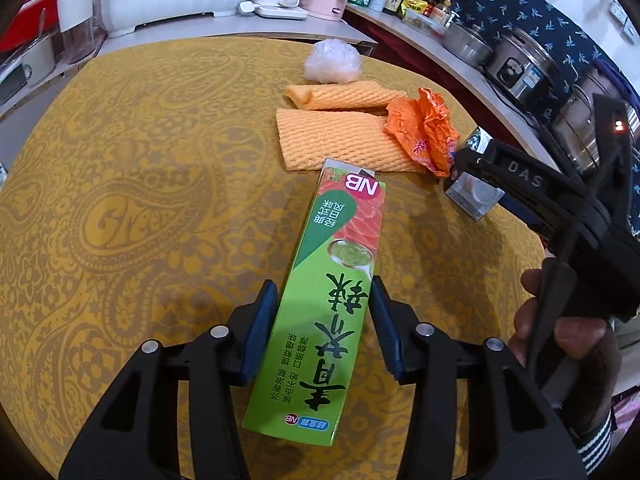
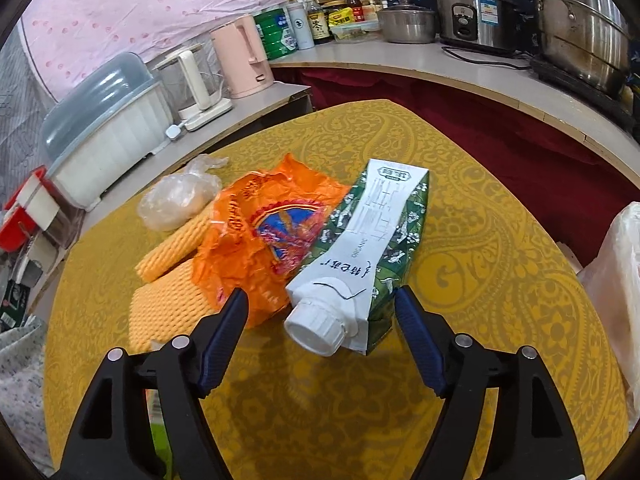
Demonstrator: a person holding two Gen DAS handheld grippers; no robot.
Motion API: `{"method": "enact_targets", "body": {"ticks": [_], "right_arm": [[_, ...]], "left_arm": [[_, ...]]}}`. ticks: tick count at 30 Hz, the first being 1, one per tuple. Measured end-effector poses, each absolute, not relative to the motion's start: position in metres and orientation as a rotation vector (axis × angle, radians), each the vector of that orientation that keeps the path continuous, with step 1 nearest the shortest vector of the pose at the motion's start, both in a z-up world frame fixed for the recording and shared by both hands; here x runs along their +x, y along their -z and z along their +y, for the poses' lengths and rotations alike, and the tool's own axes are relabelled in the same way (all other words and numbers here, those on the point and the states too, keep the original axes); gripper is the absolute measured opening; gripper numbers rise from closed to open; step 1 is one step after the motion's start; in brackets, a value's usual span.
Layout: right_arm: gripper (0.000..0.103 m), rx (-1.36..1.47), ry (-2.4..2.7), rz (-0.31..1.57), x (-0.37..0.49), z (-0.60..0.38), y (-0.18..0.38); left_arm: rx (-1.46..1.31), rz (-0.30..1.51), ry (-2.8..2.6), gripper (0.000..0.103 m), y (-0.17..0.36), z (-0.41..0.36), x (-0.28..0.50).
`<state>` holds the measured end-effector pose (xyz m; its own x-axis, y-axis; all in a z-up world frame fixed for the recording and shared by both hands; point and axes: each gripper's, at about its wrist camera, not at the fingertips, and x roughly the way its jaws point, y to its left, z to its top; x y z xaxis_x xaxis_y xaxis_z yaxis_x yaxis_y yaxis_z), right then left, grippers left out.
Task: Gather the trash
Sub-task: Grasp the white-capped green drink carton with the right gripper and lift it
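A long green box [image 1: 326,292] lies on the yellow tablecloth [image 1: 140,200]. My left gripper [image 1: 325,292] is open and straddles its near half, the blue pads just off its sides. Beyond lie two orange foam nets [image 1: 340,140], a crumpled orange wrapper [image 1: 424,132] and a clear plastic ball [image 1: 332,60]. My right gripper [image 2: 320,304] is open around the capped end of a flattened green and white carton [image 2: 372,248]; the carton lies on the cloth beside the orange wrapper [image 2: 268,232]. The right gripper also shows in the left wrist view [image 1: 472,184].
A counter [image 2: 460,76] curves behind the table with steel pots [image 2: 576,28], a rice cooker [image 2: 476,12], bottles, a pink kettle [image 2: 244,56] and a covered dish rack [image 2: 108,120]. A pale plastic bag [image 2: 620,280] sits at the table's right edge.
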<state>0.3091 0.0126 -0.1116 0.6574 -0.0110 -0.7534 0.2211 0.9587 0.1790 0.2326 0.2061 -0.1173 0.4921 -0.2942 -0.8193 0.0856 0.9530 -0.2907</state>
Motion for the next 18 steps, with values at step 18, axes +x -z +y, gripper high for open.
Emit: {"method": "enact_targets", "body": {"ticks": [18], "right_arm": [[0.057, 0.32, 0.17, 0.787, 0.254, -0.046, 0.103]], "left_arm": [[-0.186, 1.026, 0.284, 0.045, 0.107, 0.163, 0.215]]}}
